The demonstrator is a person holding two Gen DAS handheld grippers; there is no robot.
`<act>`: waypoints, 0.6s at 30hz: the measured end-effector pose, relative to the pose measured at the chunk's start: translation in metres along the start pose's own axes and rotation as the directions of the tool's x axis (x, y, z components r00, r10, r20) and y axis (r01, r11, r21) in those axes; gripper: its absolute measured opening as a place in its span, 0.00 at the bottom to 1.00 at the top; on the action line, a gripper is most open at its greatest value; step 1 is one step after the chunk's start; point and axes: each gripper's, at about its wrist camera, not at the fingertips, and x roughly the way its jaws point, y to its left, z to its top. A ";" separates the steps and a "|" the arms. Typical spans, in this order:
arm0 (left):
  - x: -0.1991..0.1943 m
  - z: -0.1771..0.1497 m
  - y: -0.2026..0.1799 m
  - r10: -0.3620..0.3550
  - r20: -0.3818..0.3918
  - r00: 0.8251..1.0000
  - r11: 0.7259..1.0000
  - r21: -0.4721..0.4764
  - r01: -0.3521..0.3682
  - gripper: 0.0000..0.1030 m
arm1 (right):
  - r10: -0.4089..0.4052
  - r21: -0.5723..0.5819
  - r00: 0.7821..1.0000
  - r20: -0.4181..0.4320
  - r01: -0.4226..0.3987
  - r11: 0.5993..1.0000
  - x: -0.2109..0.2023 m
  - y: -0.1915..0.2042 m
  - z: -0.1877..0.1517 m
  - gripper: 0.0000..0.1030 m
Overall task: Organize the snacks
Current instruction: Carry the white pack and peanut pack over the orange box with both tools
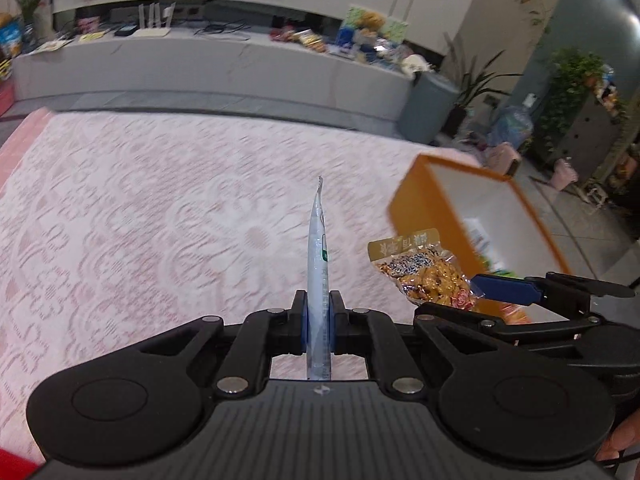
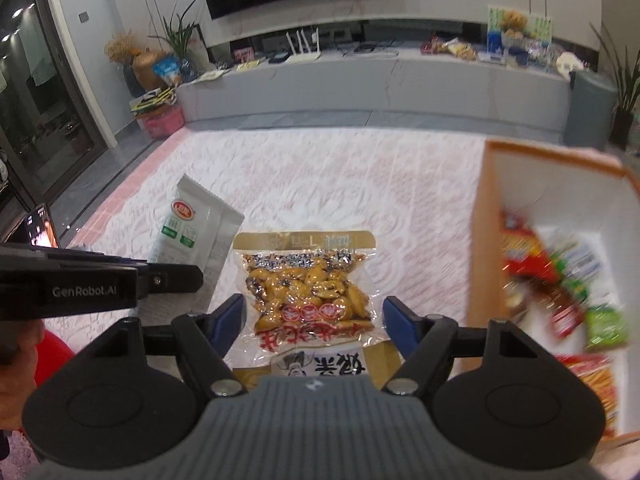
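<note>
Two snack packets are held above the pink patterned counter (image 2: 320, 184): the left gripper (image 1: 319, 322) has its fingers pressed together, pinching a white packet (image 1: 319, 252) edge-on. The right gripper (image 2: 314, 318) spreads its fingers wide around a clear packet of yellow snacks (image 2: 308, 292), beside the orange box (image 2: 478, 248) at the counter's right edge.

Flat white packet (image 1: 319, 276) clamped edge-on; clear peanut pack (image 2: 306, 292) beside orange box (image 2: 560, 216).
</note>
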 end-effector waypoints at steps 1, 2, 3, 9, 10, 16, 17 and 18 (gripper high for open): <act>0.000 0.004 -0.006 -0.015 0.005 1.000 1.000 0.006 0.015 0.09 | -0.007 -0.003 1.000 0.004 0.007 1.000 -0.004 -0.004 0.004 0.71; 0.001 0.008 -0.012 -0.030 0.010 0.999 0.999 0.015 0.030 0.09 | -0.014 -0.005 1.000 0.009 0.014 1.000 -0.009 -0.009 0.007 0.71; 0.002 0.012 -0.020 -0.048 0.014 0.999 0.999 0.026 0.048 0.09 | -0.022 -0.007 1.000 0.013 0.022 1.000 -0.014 -0.014 0.011 0.70; 0.016 0.030 -0.068 -0.160 0.009 0.987 0.983 0.089 0.159 0.09 | -0.099 -0.024 0.995 0.023 0.099 0.995 -0.034 -0.053 0.024 0.71; 0.020 0.032 -0.077 -0.169 0.004 0.986 0.980 0.107 0.168 0.09 | -0.114 -0.025 0.993 0.022 0.114 0.993 -0.037 -0.060 0.025 0.71; 0.053 0.047 -0.118 -0.252 -0.054 0.966 0.957 0.133 0.257 0.09 | -0.215 -0.037 0.977 0.013 0.215 0.976 -0.053 -0.108 0.030 0.71; 0.059 0.049 -0.125 -0.260 -0.067 0.963 0.953 0.140 0.267 0.09 | -0.226 -0.038 0.974 0.009 0.226 0.973 -0.054 -0.116 0.031 0.71; 0.067 0.051 -0.133 -0.268 -0.083 0.960 0.949 0.147 0.278 0.09 | -0.236 -0.040 0.972 0.001 0.236 0.971 -0.054 -0.125 0.031 0.71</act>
